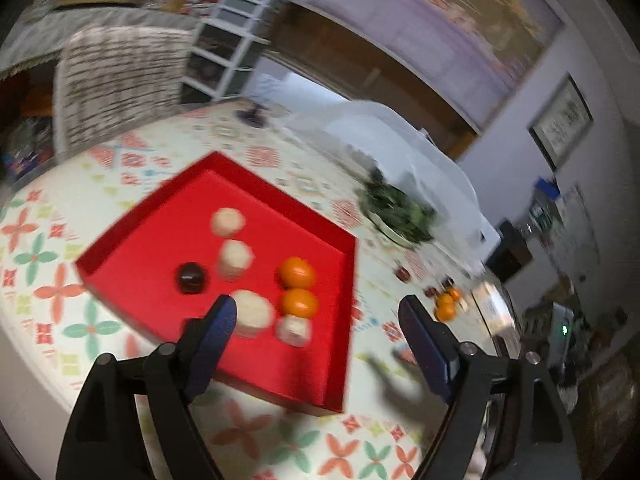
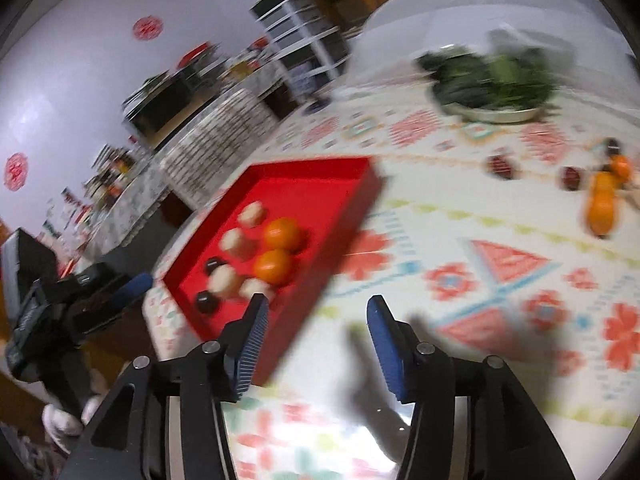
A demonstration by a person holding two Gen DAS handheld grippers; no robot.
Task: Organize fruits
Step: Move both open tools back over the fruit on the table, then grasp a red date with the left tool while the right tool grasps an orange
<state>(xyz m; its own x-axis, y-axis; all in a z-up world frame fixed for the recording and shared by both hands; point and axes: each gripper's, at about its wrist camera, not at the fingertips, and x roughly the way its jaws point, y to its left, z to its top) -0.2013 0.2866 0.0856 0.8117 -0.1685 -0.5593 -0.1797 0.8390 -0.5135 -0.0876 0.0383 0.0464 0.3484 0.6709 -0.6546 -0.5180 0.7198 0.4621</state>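
A red tray (image 1: 160,248) sits on the patterned tablecloth and holds two oranges (image 1: 297,273), several pale round fruits (image 1: 228,222) and a dark fruit (image 1: 191,278). My left gripper (image 1: 316,308) hovers over the tray's near corner, open, with nothing pressed between its fingers. In the right wrist view the same tray (image 2: 316,188) lies to the left. My right gripper (image 2: 318,304) is open just beside the tray's near edge, with only tablecloth between its fingers. Loose oranges (image 2: 602,204) and dark fruits (image 2: 500,166) lie on the cloth at the far right.
A bowl of dark leafy greens (image 2: 496,80) stands behind the loose fruit, with a white dome cover (image 2: 480,20) beyond it. The loose oranges (image 1: 446,306) lie near the table's right edge. A patterned chair back (image 1: 120,80) stands at the far side.
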